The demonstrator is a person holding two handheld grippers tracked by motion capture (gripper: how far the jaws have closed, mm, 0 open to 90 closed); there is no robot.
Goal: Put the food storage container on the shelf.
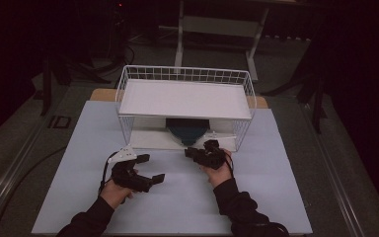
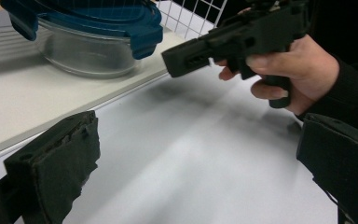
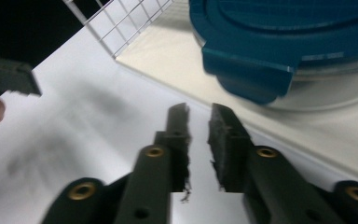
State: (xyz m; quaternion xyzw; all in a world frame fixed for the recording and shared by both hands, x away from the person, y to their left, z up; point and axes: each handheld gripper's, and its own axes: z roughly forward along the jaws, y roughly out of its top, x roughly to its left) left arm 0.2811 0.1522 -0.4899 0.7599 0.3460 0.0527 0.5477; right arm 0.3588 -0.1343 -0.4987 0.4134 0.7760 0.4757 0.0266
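Your right gripper [image 3: 198, 123] points at the lidded glass container [image 3: 307, 51] just ahead of it on the wire rack's lower shelf [image 3: 168, 51]; its jaws stand slightly apart with nothing between them, apparently lining up on the blue lid's latch. Your left gripper [image 1: 153, 170] waits beside it, jaws wide apart and empty. In the high view the upper shelf [image 1: 185, 98] hides most of the container.

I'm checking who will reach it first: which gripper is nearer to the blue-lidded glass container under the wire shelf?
Right. The right gripper sits just in front of the container; the left gripper is farther back and off to the left.
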